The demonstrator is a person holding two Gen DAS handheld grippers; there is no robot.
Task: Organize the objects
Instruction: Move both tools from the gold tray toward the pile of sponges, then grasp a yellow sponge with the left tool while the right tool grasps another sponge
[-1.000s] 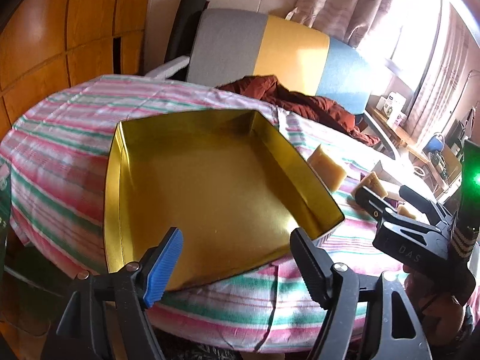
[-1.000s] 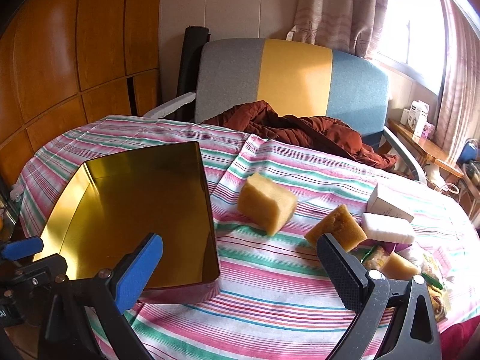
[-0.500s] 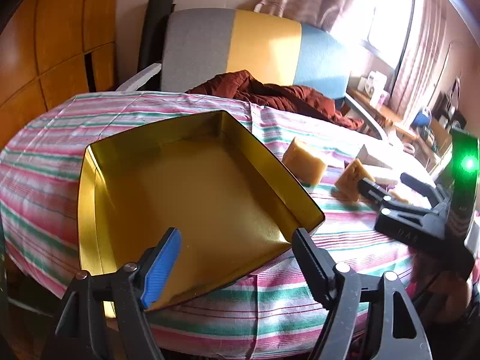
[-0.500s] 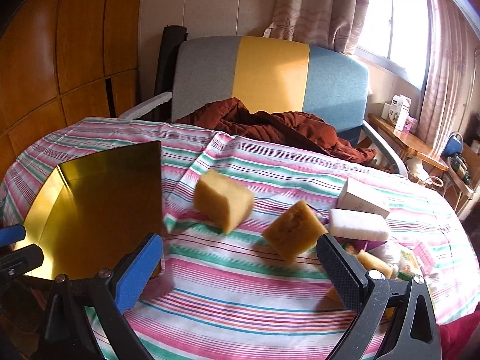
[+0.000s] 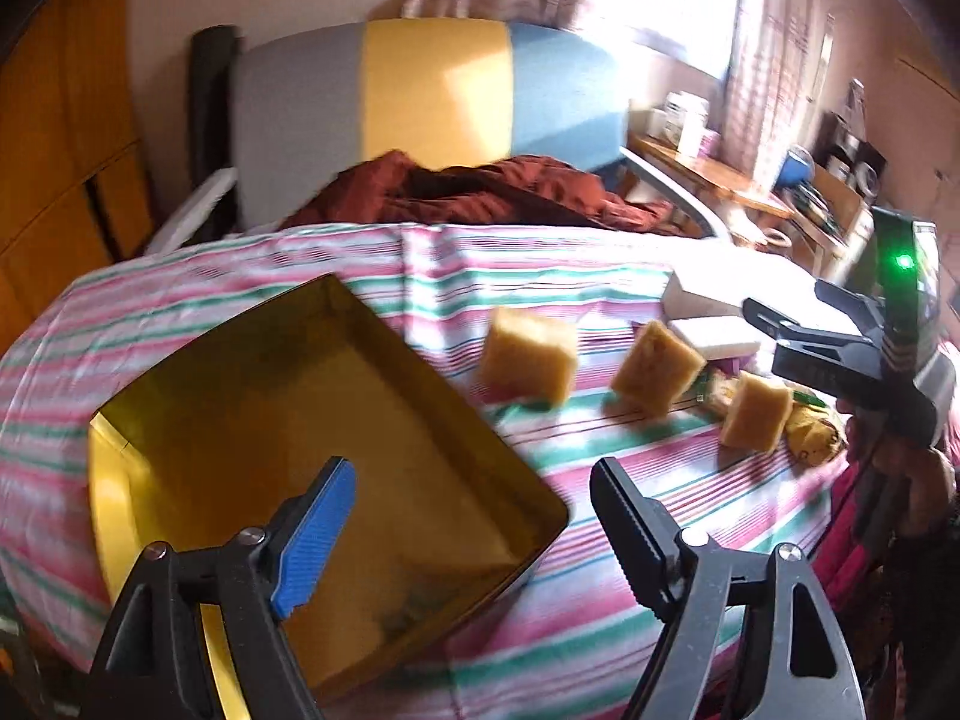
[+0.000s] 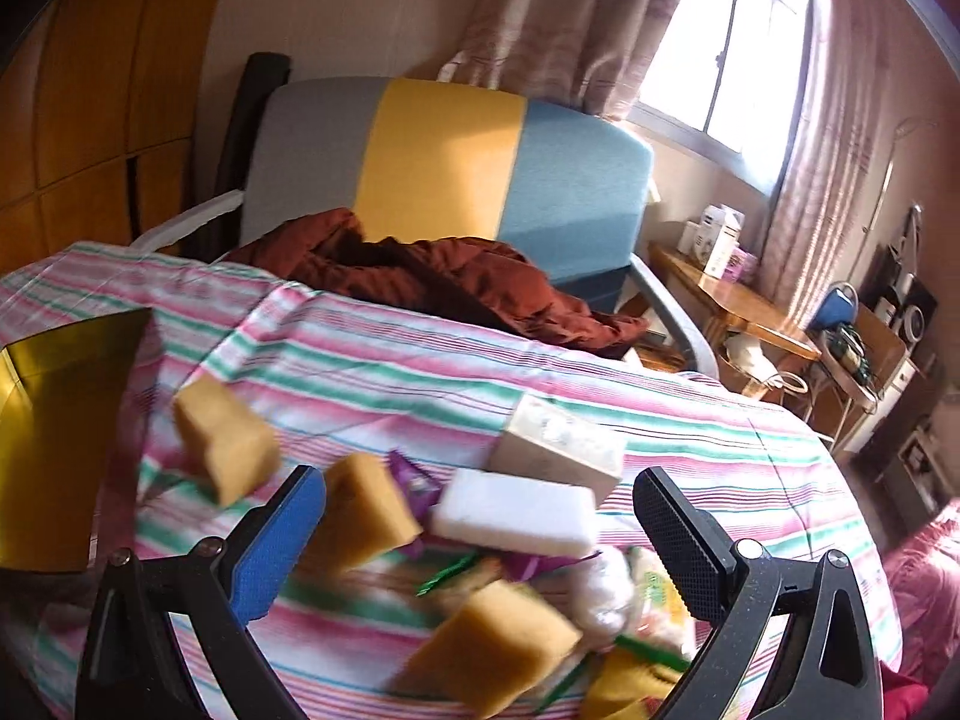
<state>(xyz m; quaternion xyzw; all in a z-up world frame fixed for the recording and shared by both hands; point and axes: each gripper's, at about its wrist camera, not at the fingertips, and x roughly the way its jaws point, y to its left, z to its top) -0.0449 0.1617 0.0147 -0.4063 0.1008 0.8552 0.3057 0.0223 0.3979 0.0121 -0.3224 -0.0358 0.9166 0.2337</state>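
Here my right gripper [image 6: 480, 531], jaws wide and empty, sits nearer the white sponge [image 6: 516, 519] at twelve o'clock, long axis crosswise, while my left gripper [image 5: 471, 516], opening on nothing, hangs over the gold tin [image 5: 252, 444].

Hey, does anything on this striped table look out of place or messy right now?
Yes. The gold tin sits empty while yellow sponges lie scattered on the cloth, and wrappers are heaped loosely beside the white block.

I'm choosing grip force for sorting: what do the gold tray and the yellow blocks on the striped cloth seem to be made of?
The gold tray looks like thin sheet metal with a glossy gold finish: mirror-like walls, sharp folded corners. The yellow blocks look like matte, porous foam sponge with rough cut faces, probably soft; motion blur leaves that uncertain.
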